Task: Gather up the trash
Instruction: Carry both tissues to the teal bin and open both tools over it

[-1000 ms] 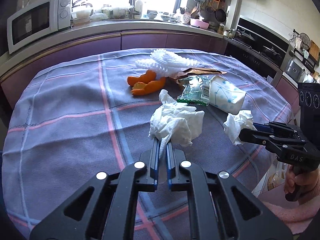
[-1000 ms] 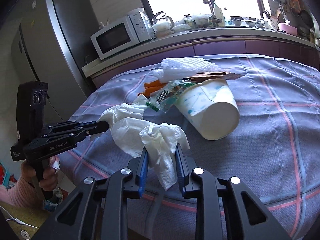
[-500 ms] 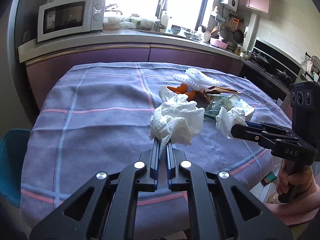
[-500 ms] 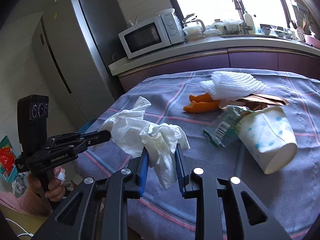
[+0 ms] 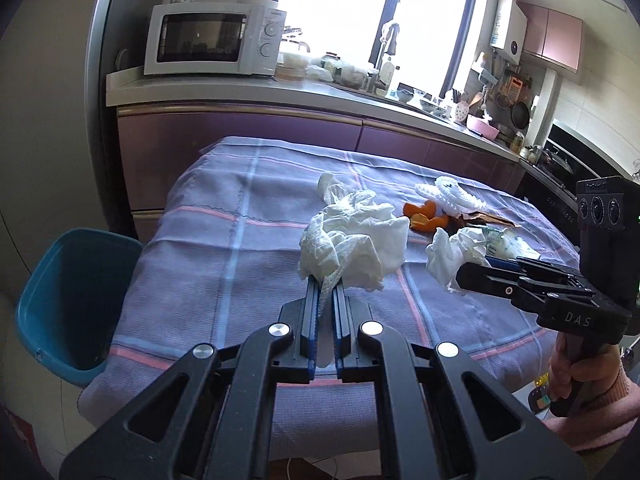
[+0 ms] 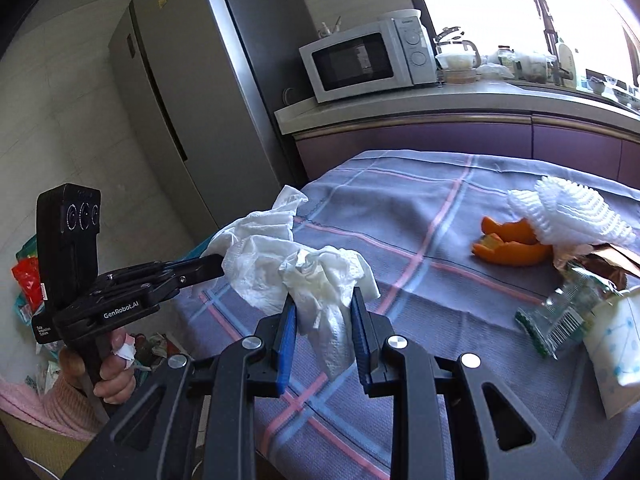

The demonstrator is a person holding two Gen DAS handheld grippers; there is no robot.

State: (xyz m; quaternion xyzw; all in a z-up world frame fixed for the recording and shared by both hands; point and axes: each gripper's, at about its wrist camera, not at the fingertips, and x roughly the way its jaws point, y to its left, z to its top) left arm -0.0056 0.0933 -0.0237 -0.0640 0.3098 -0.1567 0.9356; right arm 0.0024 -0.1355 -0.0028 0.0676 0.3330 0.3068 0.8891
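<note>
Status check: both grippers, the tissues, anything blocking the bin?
Left gripper shut on big tissue. Right gripper shut on small tissue. Blue bin left of table, path looks open.

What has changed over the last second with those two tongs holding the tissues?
Both grippers, left gripper and right gripper, swung leftward off the trash pile, carrying their tissue wads toward the table edge; a blue bin has come into view. Orange peels, cup and wrapper stayed put.
</note>
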